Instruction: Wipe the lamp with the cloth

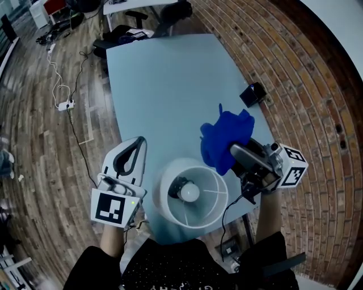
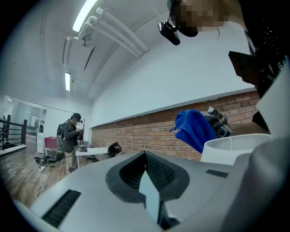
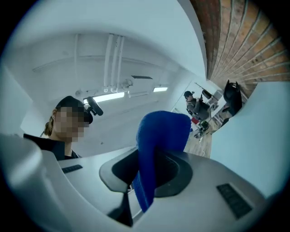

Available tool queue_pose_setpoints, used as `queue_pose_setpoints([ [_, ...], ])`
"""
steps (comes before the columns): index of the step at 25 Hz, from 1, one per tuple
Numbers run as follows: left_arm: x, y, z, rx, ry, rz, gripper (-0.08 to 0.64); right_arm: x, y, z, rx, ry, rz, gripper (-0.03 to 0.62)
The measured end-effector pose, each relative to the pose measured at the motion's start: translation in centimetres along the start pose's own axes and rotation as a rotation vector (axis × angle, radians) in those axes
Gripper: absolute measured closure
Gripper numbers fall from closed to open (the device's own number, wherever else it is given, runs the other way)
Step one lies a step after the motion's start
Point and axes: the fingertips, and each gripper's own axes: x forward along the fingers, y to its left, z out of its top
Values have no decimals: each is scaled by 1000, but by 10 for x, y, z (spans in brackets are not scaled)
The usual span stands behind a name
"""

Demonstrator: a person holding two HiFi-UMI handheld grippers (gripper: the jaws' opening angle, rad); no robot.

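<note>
The lamp's white shade stands at the table's near edge, seen from above with its bulb inside. My right gripper is just right of the shade, shut on a bunched blue cloth that hangs beside the shade's far right rim. In the right gripper view the cloth is folded over between the jaws of the right gripper. My left gripper is at the shade's left, shut and holding nothing. In the left gripper view, the left gripper points past the shade and the cloth.
The light blue table stretches away from me. A small black object sits at its right edge. The lamp's dark cord drops off the near edge. A chair stands at the far end. A person stands far off.
</note>
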Motion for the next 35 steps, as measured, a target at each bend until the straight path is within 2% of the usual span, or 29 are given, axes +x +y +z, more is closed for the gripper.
queue_pose_setpoints([
  [6, 9, 4, -20, -11, 33, -7, 551, 17, -23, -38, 10, 166, 7, 518],
  [11, 23, 7, -30, -35, 37, -6, 551, 22, -38, -62, -62, 308, 19, 518],
  [15, 31, 8, -43, -41, 61, -3, 551, 20, -52, -78, -67, 366, 34, 518],
  [20, 37, 11, -56, -44, 81, 2, 551, 14, -89, -105, -65, 460, -23, 518],
  [35, 40, 17, -81, -40, 134, 23, 551, -4, -165, -154, 86, 544, -95, 518],
])
